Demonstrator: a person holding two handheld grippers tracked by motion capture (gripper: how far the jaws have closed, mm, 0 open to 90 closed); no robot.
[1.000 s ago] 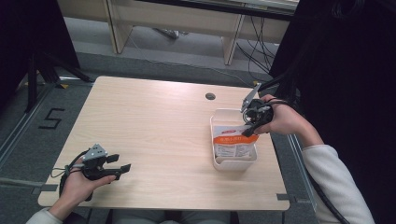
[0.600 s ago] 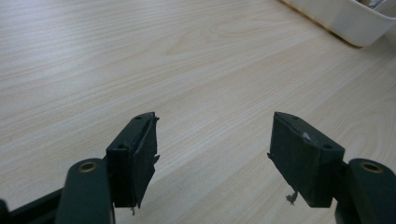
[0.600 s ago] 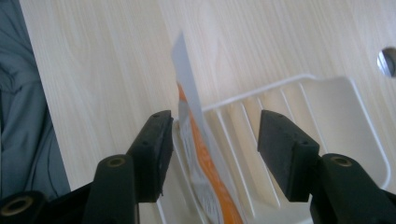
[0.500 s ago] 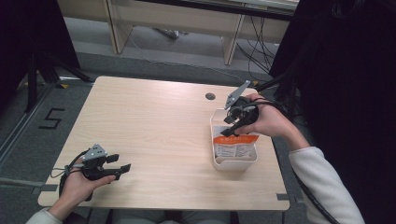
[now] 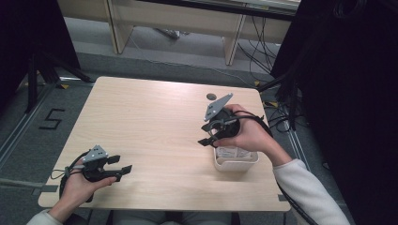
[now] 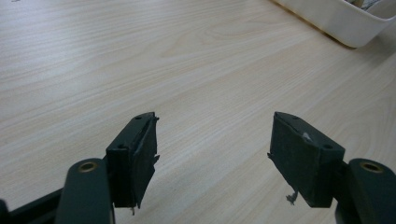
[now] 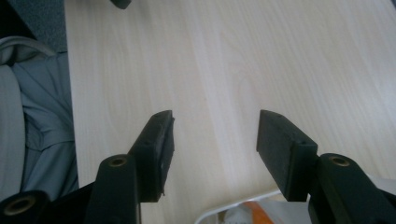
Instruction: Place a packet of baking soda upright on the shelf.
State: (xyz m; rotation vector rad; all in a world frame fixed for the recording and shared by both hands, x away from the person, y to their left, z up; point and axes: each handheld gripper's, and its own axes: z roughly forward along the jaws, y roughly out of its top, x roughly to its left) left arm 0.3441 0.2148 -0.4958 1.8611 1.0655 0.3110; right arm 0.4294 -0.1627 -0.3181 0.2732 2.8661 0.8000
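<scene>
**Holding both grippers empty over the bench, beside the white tub**

Spreading across most of the high view, your bench [image 5: 155, 126] is a pale wood top with a small dark round cap near its far edge. On its right side, close to the near edge, sits the white tub [image 5: 235, 161], a plastic container with a packet [image 5: 232, 152] lying inside it; the packet shows white from above, and in the right gripper view an orange patch [image 7: 254, 210] of it peeks over the tub's rim. In the left gripper view the tub appears at the far right of the bench, well apart from those jaws.

Your right gripper [image 5: 209, 136] hangs just above the far-left corner of the tub, pointing out over bare wood toward the bench's middle. Its jaws have just been opening and now stand wide apart, with nothing between them; only wood grain shows in the gap.

Your left gripper [image 5: 119, 165] sits low near the front-left corner of the bench, in your left hand [image 5: 77, 183]. Its jaws are spread wide as well and hold nothing, with bare bench between the pads.
</scene>
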